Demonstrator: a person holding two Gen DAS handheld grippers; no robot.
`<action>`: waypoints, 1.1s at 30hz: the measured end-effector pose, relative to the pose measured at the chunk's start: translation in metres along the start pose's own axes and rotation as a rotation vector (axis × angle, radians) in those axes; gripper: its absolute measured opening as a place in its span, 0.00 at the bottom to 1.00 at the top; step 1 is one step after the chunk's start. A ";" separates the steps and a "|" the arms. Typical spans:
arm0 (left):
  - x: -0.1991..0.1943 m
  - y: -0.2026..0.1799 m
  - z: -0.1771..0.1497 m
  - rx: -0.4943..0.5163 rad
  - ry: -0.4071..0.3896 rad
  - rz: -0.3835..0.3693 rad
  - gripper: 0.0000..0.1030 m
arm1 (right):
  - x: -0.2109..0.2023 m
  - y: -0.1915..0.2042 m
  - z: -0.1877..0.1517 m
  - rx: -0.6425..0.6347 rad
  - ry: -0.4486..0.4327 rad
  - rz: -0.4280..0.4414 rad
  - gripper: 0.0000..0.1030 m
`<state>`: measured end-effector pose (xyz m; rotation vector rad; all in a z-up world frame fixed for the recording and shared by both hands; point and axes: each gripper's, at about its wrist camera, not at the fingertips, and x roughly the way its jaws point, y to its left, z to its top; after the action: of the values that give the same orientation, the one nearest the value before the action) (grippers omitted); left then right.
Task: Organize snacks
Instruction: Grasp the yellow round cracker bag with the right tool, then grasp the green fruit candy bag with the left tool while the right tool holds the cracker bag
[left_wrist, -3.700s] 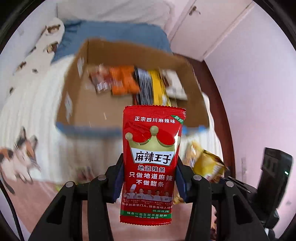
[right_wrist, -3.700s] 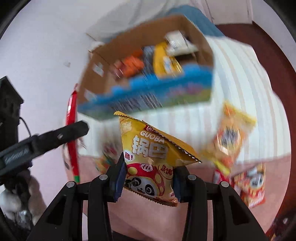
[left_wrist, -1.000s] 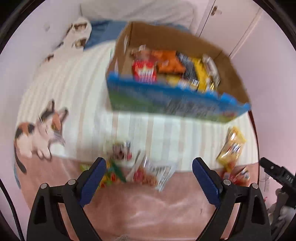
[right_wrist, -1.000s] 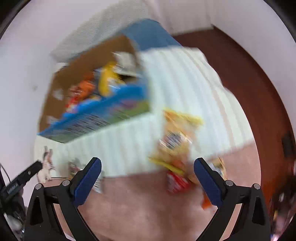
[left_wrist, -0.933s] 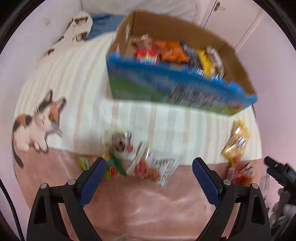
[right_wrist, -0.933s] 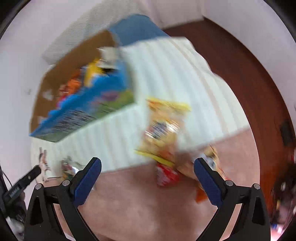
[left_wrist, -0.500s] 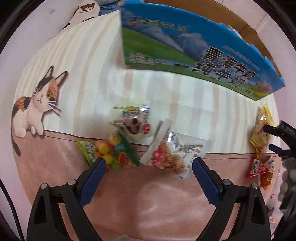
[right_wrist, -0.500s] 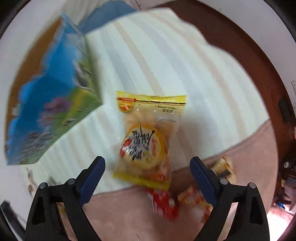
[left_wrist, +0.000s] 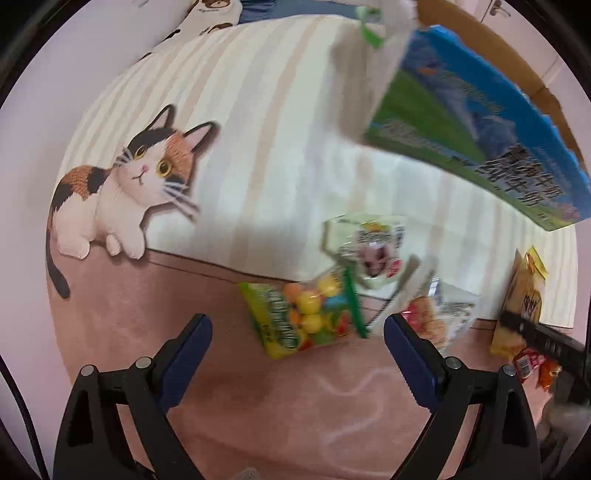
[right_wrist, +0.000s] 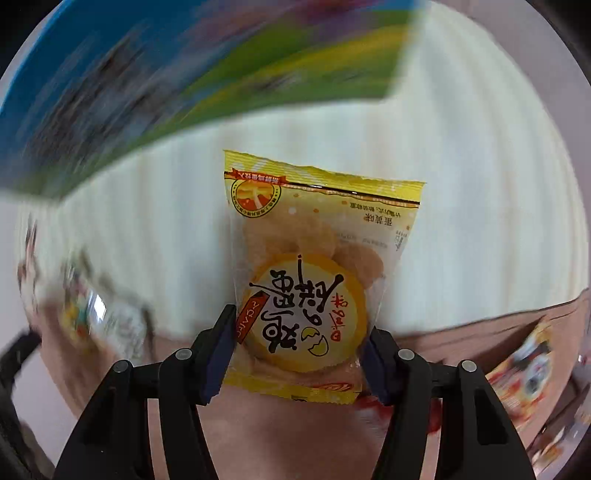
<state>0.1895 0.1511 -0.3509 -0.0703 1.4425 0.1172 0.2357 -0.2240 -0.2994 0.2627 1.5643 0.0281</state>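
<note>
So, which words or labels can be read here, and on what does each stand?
On the box: "纯牛奶", blurred, not sure.
On the packet: big Chinese brush characters, upside down, not safely readable; small print too small.
On the candy bag: blurred, unreadable.

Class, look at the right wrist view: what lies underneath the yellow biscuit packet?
The yellow biscuit packet lies mostly on the cream striped blanket. Its near end sits between the right gripper fingers, over the pink band. Whatever is directly beneath the packet is covered.
</note>
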 end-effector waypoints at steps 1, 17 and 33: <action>0.004 0.002 0.001 0.013 0.010 0.008 0.93 | 0.003 0.006 -0.005 -0.014 0.007 0.004 0.62; 0.072 -0.055 0.004 0.449 0.104 0.090 0.93 | 0.026 0.021 -0.007 -0.042 0.063 -0.021 0.63; 0.085 -0.056 0.000 0.568 0.142 0.013 0.89 | 0.055 0.047 0.009 -0.018 0.099 -0.051 0.72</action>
<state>0.2069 0.0989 -0.4361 0.4026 1.5705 -0.2943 0.2520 -0.1693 -0.3449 0.2100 1.6675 0.0161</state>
